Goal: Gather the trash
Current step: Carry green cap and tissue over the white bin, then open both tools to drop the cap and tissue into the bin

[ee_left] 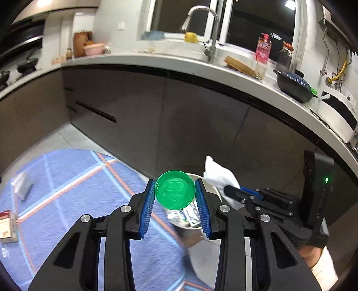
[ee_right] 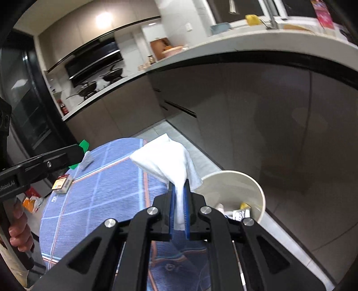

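Left gripper (ee_left: 175, 194) clamps a green lid (ee_left: 175, 189), right gripper (ee_right: 179, 206) pinches a white tissue (ee_right: 166, 157) (both above the bin (ee_right: 260, 190)).

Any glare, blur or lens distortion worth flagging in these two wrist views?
Left wrist view: strong fisheye bend in the counter edge, motion blur on the pink bottle, and the green lid in the left tool is sharp. Right wrist view: ceiling-light glare on the upper cabinet, counter items smeared, and the white tissue slightly overexposed.
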`<state>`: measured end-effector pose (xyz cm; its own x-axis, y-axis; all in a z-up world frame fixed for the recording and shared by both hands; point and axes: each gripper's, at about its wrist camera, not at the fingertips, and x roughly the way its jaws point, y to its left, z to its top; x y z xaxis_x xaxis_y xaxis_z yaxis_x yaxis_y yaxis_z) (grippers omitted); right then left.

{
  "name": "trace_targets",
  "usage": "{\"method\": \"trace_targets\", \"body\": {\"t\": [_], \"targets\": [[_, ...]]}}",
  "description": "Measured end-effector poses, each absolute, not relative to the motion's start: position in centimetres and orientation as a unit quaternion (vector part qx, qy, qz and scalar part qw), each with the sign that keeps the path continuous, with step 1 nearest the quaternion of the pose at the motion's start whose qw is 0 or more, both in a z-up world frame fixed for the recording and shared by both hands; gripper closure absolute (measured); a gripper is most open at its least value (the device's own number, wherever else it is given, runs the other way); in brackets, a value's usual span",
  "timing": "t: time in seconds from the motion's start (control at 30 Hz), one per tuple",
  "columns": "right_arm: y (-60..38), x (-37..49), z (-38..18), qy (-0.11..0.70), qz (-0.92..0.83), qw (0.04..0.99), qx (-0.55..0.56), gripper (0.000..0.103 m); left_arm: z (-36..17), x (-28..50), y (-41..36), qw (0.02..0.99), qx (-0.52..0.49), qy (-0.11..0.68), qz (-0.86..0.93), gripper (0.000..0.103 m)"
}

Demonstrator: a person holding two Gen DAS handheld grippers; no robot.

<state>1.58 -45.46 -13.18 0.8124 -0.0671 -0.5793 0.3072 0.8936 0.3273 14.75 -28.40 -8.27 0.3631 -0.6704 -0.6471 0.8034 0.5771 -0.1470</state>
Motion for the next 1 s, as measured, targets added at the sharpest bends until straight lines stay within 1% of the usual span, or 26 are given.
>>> {"method": "trace_targets", "body": {"t": [0.3,0.47,0.7,0.77,0.8,0.83,0.87,0.9,0.93,0.97,1.0], "targets": [[-49.4,1.4,-17.9,0.319,-0.132,0.907,0.242,0.094,-12.8,16.4,-34.7,0.786,0.108,0.398,-0.46,0.069],[-50.9,2.1,-20.9,0.339,-0.139,0.895,0.255,0.091,-15.6,17.5,-37.3,0.77,0.115,0.425,-0.462,0.069],[-52.4,4.5,-23.9,0.371,-0.132,0.887,0.24,0.091,-19.1,19.3,-40.0,0.757,0.133,0.452,-0.453,0.069],[-53.0,5.3,-24.5,0.376,-0.129,0.887,0.236,0.089,-19.8,19.8,-40.6,0.754,0.134,0.458,-0.451,0.068],[-53.1,5.6,-24.6,0.377,-0.127,0.887,0.233,0.087,-20.2,20.0,-40.9,0.754,0.136,0.46,-0.449,0.068],[-53.2,6.0,-24.8,0.378,-0.124,0.889,0.228,0.075,-20.5,20.1,-41.1,0.755,0.138,0.459,-0.448,0.068],[-53.3,6.5,-24.9,0.38,-0.12,0.89,0.22,0.059,-20.7,20.3,-41.3,0.756,0.138,0.457,-0.447,0.066],[-53.0,6.5,-25.2,0.381,-0.121,0.892,0.212,0.054,-20.9,20.4,-41.5,0.759,0.141,0.455,-0.444,0.052],[-52.9,6.7,-25.4,0.384,-0.122,0.893,0.2,0.05,-21.0,20.5,-41.5,0.763,0.141,0.453,-0.44,0.043],[-52.7,6.5,-25.6,0.386,-0.122,0.894,0.191,0.042,-20.9,20.8,-41.3,0.772,0.137,0.444,-0.434,0.027],[-52.6,6.4,-25.6,0.388,-0.123,0.895,0.185,0.035,-20.7,20.8,-41.1,0.782,0.133,0.434,-0.427,0.021]]}}
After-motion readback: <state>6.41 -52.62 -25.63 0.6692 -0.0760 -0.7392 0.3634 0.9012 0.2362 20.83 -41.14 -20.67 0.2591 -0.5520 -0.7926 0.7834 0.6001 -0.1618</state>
